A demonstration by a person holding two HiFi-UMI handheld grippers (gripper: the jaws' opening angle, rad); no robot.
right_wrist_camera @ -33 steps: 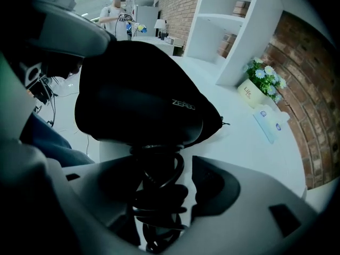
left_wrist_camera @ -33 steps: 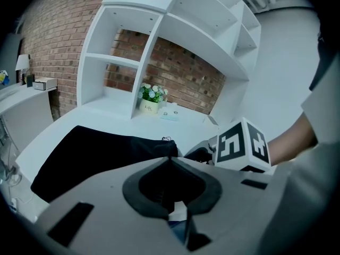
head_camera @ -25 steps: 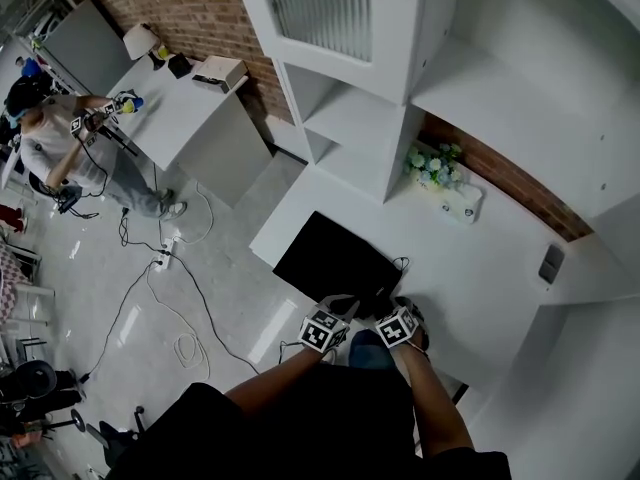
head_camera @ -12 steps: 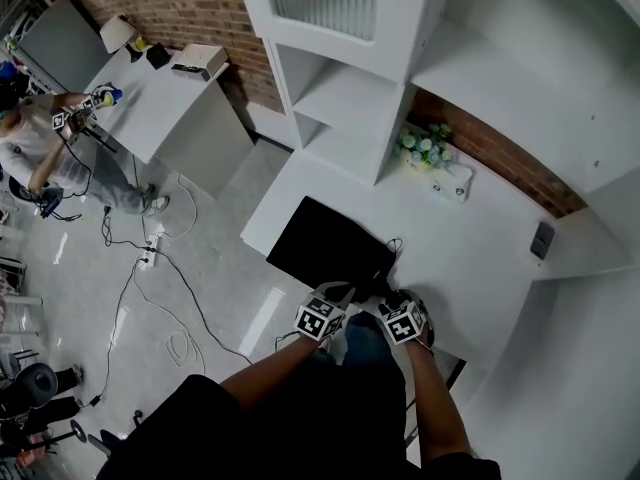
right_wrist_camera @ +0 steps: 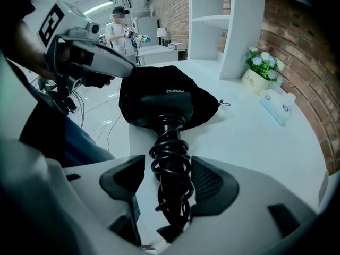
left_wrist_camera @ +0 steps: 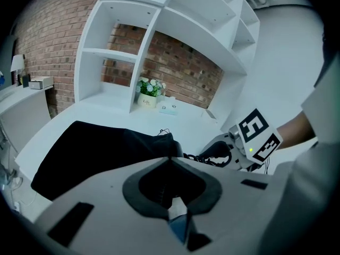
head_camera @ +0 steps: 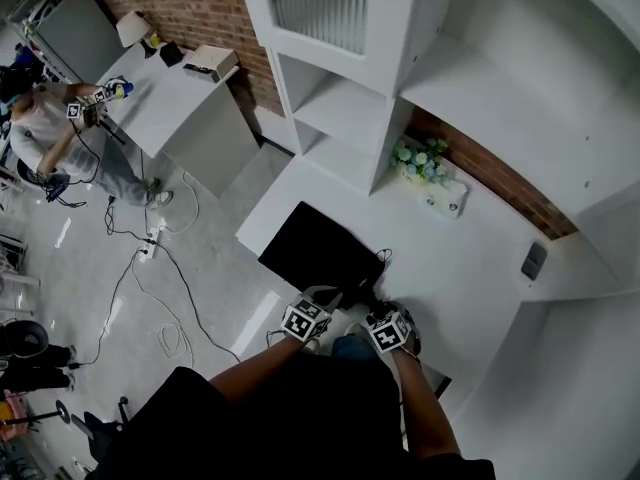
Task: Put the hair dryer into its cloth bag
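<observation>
Since both grippers are bunched at the near edge of the white counter [head_camera: 470,258], the gripper views tell you the most here. A flat black cloth bag [head_camera: 318,253] lies on that counter with its mouth turned toward the person.

The left gripper [left_wrist_camera: 170,161] has its jaws squeezed together. Seen from the right gripper view, its tip sits right on the rim of the bag's mouth, so it looks pinched on the fabric there.

The right gripper [right_wrist_camera: 169,177] is clamped round the handle of the black plastic hair dryer [right_wrist_camera: 171,126]. The dryer's black cable [right_wrist_camera: 170,163] is coiled round and round that handle. The ribbed right pad presses on the coils and the left pad sits just beside them.

The dryer's head is already inside the bag's mouth with the cloth draped over it. Only the handle and cord stick out, toward the right gripper. The two grippers are just beside each other.

Further back against the brick wall there's a small white pot of pale flowers [head_camera: 420,163] with a flat pale box [head_camera: 447,200] next to it, both well apart from the bag. Way off at another table, a person in a pale top [head_camera: 45,133] is holding grippers too.
</observation>
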